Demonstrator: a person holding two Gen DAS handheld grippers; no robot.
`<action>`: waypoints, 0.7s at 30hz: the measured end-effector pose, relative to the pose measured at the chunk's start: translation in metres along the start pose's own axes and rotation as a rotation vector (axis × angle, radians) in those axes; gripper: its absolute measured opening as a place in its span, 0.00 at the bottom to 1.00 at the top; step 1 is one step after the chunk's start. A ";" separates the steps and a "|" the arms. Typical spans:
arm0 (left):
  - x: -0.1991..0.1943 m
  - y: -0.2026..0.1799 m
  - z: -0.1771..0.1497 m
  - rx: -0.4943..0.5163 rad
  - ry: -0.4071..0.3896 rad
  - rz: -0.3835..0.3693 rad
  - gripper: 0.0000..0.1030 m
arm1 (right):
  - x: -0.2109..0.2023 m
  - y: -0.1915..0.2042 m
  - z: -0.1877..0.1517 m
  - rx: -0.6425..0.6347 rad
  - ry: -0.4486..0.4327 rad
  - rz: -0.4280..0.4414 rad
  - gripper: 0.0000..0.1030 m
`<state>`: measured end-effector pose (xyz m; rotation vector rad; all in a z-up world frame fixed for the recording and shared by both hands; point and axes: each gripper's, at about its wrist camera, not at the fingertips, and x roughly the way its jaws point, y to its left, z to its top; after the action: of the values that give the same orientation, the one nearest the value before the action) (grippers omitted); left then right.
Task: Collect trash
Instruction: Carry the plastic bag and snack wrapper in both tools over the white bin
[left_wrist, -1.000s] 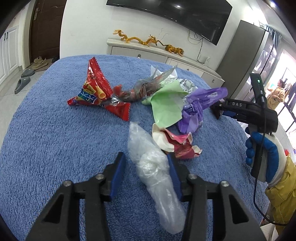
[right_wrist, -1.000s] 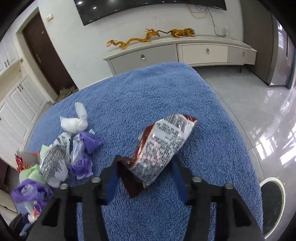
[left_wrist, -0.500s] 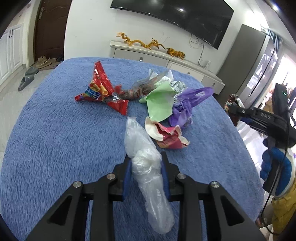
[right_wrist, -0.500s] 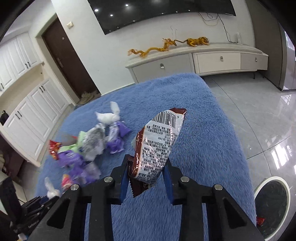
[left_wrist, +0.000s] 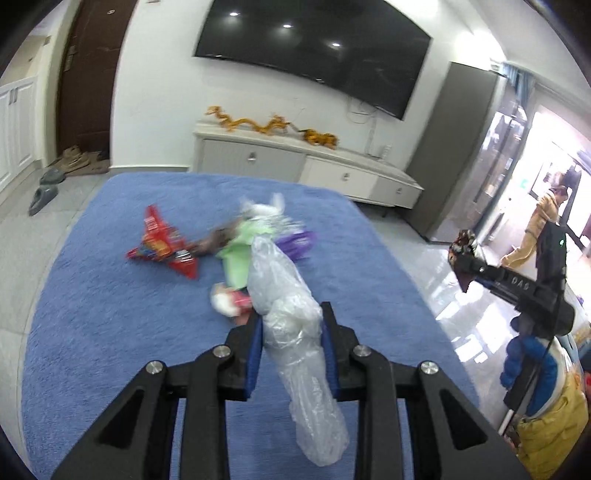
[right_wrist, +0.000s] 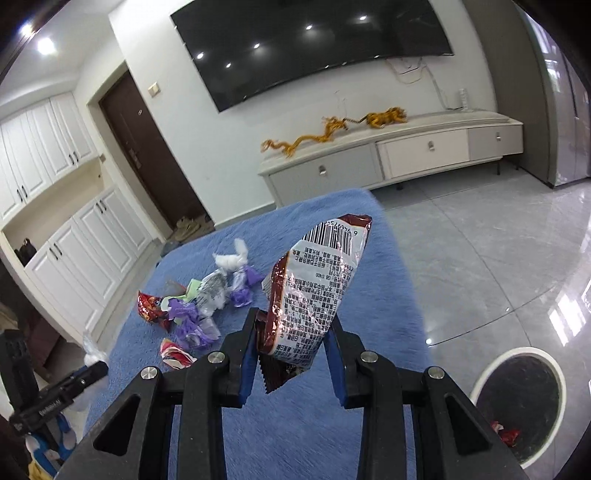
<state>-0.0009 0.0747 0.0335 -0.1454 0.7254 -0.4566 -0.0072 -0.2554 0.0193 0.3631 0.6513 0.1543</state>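
My left gripper (left_wrist: 291, 325) is shut on a crumpled clear plastic bag (left_wrist: 284, 288), held above the blue blanket (left_wrist: 110, 314). My right gripper (right_wrist: 293, 332) is shut on a brown and white snack packet (right_wrist: 317, 288) with a barcode, lifted clear of the blanket (right_wrist: 369, 406). On the blanket lies a pile of trash: a red wrapper (left_wrist: 162, 247), green paper (left_wrist: 240, 254), a purple bag (left_wrist: 295, 240) and a crumpled red and white wrapper (left_wrist: 229, 299). The right gripper (left_wrist: 465, 254) also shows at the right edge of the left wrist view.
A round white-rimmed bin (right_wrist: 484, 373) with a dark inside stands on the tiled floor, right of the blanket, with a red wrapper in it. A low cabinet (right_wrist: 388, 158) and a wall screen (right_wrist: 314, 48) are behind. A person (left_wrist: 539, 225) stands far right.
Both grippers closed on their items and lifted them off the blanket. The right gripper swung to the right, and the bin came into its view.
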 end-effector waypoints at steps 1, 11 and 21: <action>0.001 -0.009 0.002 0.008 0.005 -0.018 0.26 | -0.008 -0.007 -0.002 0.007 -0.011 -0.010 0.30; 0.045 -0.134 0.017 0.167 0.103 -0.172 0.26 | -0.077 -0.106 -0.028 0.109 -0.092 -0.137 0.30; 0.137 -0.292 -0.004 0.416 0.274 -0.302 0.26 | -0.097 -0.230 -0.082 0.333 -0.054 -0.256 0.30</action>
<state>-0.0161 -0.2472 0.0305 0.2057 0.8642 -0.9177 -0.1276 -0.4701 -0.0728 0.5973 0.6644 -0.2107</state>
